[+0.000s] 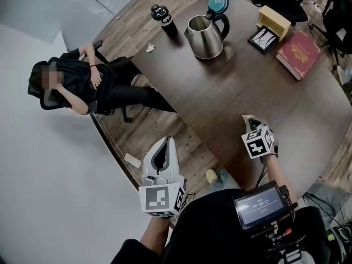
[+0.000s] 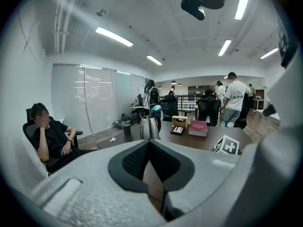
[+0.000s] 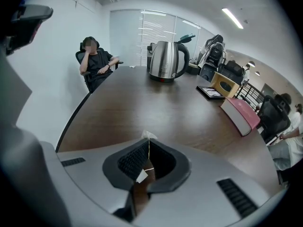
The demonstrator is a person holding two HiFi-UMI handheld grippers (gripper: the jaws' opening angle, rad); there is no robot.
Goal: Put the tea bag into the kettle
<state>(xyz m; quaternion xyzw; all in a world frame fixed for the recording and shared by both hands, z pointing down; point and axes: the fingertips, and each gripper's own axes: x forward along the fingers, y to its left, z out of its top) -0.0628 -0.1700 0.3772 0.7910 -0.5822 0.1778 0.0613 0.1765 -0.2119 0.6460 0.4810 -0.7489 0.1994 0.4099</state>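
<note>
You're at a dark, curved wooden table (image 1: 236, 92) in an open office with wood flooring and blinds on the far windows. Your right gripper (image 3: 148, 140) is pinched on the one tea bag (image 3: 147, 135): its top peeks past the tips, and the string and tag hang in the hollow behind. Your left gripper (image 2: 148, 140) is closed on nothing, off the table's edge. One kettle (image 3: 163, 60), lid up, stands well ahead of the right jaws with only bare tabletop between. Ahead-right lie one red book (image 1: 298, 53) and one tan box (image 1: 273, 20). One black bottle (image 1: 163, 18) stands near the kettle, and one seated person (image 1: 88, 87) is off to the left.
</note>
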